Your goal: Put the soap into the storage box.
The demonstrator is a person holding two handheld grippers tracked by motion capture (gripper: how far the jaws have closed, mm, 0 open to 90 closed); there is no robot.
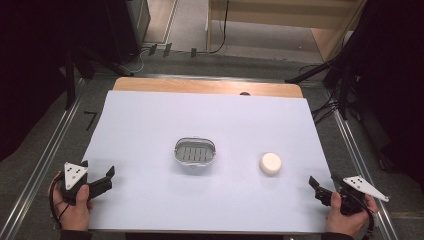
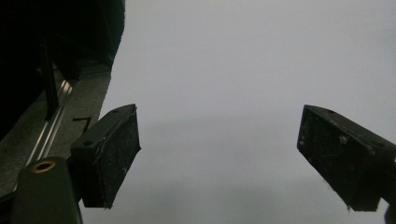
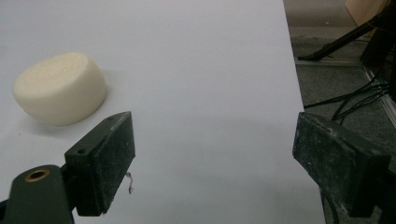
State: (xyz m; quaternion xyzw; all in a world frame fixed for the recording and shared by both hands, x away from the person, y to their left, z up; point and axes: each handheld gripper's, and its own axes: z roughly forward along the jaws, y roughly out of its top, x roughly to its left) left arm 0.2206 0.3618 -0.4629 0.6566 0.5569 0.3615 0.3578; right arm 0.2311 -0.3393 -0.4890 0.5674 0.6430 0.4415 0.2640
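The right gripper has its jaws apart with nothing between them, only bare white table showing in the gap. The soap, a pale round cake lying flat, sits ahead of it and off to the side of the left-hand jaw in the right gripper view, near but not touching. In the high view the right gripper rests by the table's near edge, the soap a little beyond it toward the middle.

The left gripper is likewise spread wide and empty over the plain table, and in the high view it waits at the near left corner, well apart from everything.

The dish, a small metal tray with a slotted floor, stands near the table's centre, left of the soap and clear of it.

The step in hand looks like reaching for the soap with the right gripper. To do it well, swing the gripper toward the cake until it lies squarely between the jaws, not beside one. Come in low so the pads meet the curved side wall, across its widest part. The cake is smooth and rounded, so an off-centre pinch could squirt it away; close gently and evenly. The left gripper can stay put, or steady the dish later.
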